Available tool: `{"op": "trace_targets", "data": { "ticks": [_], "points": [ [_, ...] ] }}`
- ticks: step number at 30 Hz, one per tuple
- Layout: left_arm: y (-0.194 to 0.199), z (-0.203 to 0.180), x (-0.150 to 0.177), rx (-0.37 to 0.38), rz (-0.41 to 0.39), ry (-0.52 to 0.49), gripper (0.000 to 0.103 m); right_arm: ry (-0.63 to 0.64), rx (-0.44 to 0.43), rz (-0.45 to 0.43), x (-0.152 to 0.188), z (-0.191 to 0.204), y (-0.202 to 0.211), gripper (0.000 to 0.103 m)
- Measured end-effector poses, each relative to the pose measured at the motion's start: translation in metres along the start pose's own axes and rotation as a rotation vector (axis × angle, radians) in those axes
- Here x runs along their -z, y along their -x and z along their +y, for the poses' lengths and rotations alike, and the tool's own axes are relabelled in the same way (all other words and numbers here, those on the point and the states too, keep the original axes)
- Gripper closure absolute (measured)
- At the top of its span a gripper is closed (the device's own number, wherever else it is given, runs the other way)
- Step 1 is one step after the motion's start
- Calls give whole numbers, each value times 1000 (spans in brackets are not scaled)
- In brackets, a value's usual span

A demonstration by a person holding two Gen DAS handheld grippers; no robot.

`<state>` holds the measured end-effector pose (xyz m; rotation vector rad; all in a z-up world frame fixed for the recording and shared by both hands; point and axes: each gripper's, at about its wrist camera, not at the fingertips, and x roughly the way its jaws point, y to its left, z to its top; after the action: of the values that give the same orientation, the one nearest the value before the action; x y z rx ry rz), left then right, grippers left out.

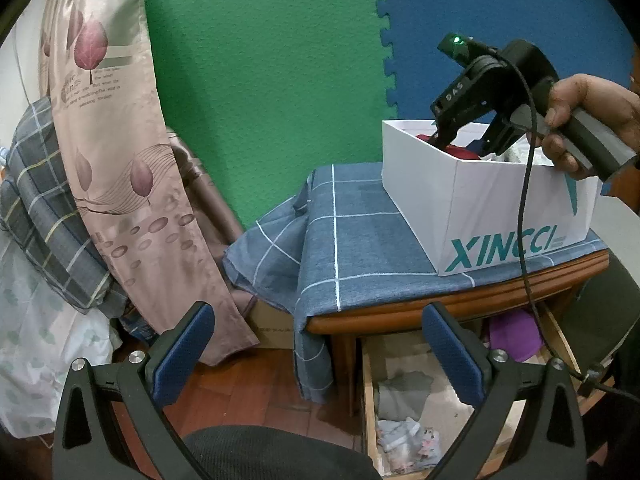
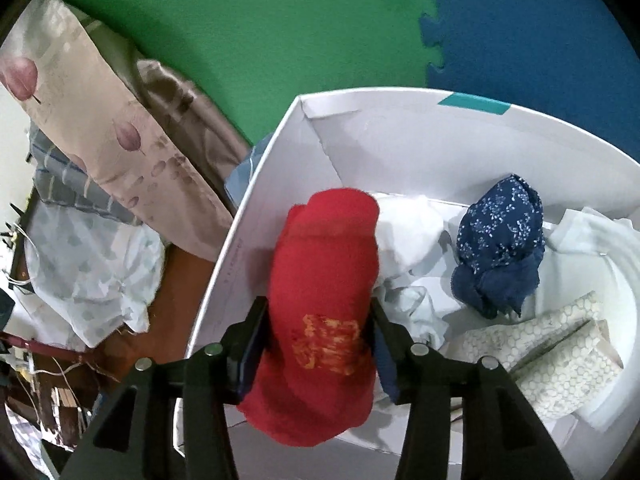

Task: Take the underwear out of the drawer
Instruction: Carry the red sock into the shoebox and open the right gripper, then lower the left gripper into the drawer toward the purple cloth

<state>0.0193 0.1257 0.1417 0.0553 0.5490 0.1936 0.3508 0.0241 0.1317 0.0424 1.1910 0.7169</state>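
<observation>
The left gripper (image 1: pixel 320 356) with the blue pads is spread wide open with nothing between its fingers, hanging over an open wooden drawer (image 1: pixel 370 392) of a nightstand covered with a blue checked cloth (image 1: pixel 360 236). In that drawer you can see a grey folded garment (image 1: pixel 404 390), a pale patterned piece (image 1: pixel 408 440) and something purple (image 1: pixel 514 338) further back. On top of the nightstand sits a white cardboard box with teal XINCCI lettering (image 1: pixel 500 208), and a hand (image 1: pixel 588 120) holds the right gripper (image 1: pixel 466 136) dipped into it.

From the right wrist view, the right gripper (image 2: pixel 318 340) has a red rolled underwear with an orange print (image 2: pixel 324 308) between its fingers, both pads touching the cloth on either side, down inside the white box (image 2: pixel 240 236). Next to it in the box: crumpled white fabric (image 2: pixel 408 232), a navy bundle with small white flowers (image 2: pixel 500 244) and a folded white honeycomb-pattern piece (image 2: pixel 552 356).
</observation>
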Motion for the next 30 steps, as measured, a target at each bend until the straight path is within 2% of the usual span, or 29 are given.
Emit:
{"op": "trace_targets", "data": {
  "ticks": [4,7,10,12,14,16,21,24,27,30],
  "points": [
    [0,0,0,-1,2,-1,0,-26,-47,-66,6,-9,16,54],
    [1,0,1,-5,3,-4,0,-38,-118,-185,20,-17,46,54],
    [1,2,2,-8,3,-8,0,-1,-193,-346,56,-25,88,54],
    [0,1,3,-7,6,-11,0,35,-205,-432,91,-32,113,54],
    [0,1,2,-7,8,-14,0,84,-161,-492,131,-41,132,54],
    [0,-2,2,-8,12,-26,0,124,-84,-507,167,-53,141,53],
    [-2,-15,3,-14,18,-87,0,133,148,-478,245,-100,145,53],
    [-1,-28,5,18,22,-151,0,109,289,-441,278,-131,139,53],
    [-1,-47,9,80,42,-235,0,44,345,-431,305,-160,136,53],
    [4,-73,16,157,43,-335,0,-40,321,-438,318,-182,137,53]
  ]
}}
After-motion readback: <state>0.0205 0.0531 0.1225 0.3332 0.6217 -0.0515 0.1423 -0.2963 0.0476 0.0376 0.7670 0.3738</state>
